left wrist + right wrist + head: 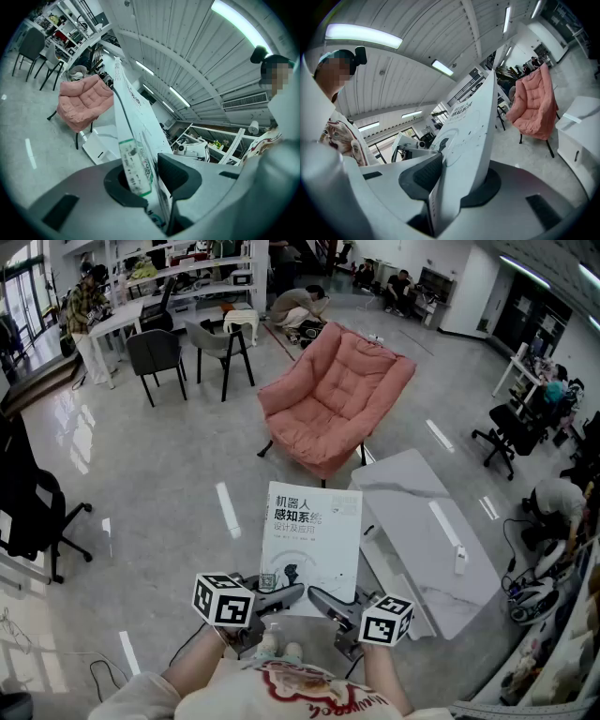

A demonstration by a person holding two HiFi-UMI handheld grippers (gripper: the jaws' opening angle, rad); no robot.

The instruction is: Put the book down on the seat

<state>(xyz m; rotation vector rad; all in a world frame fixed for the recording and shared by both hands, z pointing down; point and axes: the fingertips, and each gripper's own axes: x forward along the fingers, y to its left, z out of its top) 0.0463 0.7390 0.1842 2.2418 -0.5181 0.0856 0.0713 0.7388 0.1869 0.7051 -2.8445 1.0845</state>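
View from the head camera: I am holding the book [312, 545] in the air in front of me, cover facing up, with the left gripper [284, 596] clamping the left part of its near edge and the right gripper [325, 600] clamping the right part. In each gripper view the two jaws are pressing on the book from both sides. The book is hanging above the floor, well apart from the seat of the pink armchair [333, 399] beyond it, with the white table [422, 540] just to its right.
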